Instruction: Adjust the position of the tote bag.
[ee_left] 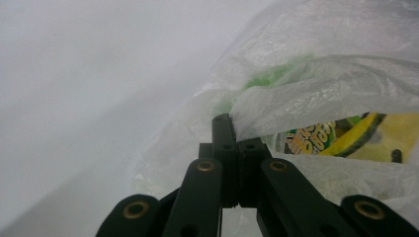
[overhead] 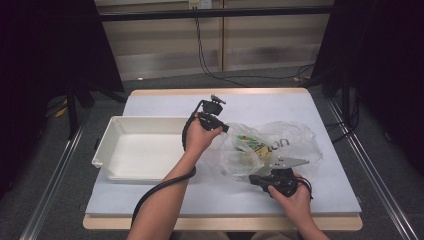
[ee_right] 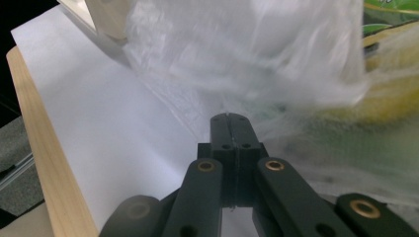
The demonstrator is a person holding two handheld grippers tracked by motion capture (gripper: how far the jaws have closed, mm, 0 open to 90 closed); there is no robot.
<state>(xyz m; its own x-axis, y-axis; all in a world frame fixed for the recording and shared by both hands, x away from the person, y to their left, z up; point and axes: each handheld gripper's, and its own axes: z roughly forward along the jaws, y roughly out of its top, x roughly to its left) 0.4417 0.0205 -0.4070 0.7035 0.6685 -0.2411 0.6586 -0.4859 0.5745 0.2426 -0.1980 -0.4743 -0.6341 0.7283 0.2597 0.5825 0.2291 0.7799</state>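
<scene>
I have both grippers clamped on the plastic bag right of the white tray, left gripper far edge, right gripper near edge; the snack packet remains inside, not yet taken out.

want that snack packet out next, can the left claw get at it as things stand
Probably not yet. The left claw is shut on a fold of the plastic bag, and the yellow-green snack packet lies inside behind the film. The right claw is pinched on the bag too, so neither is free to reach in.
</scene>
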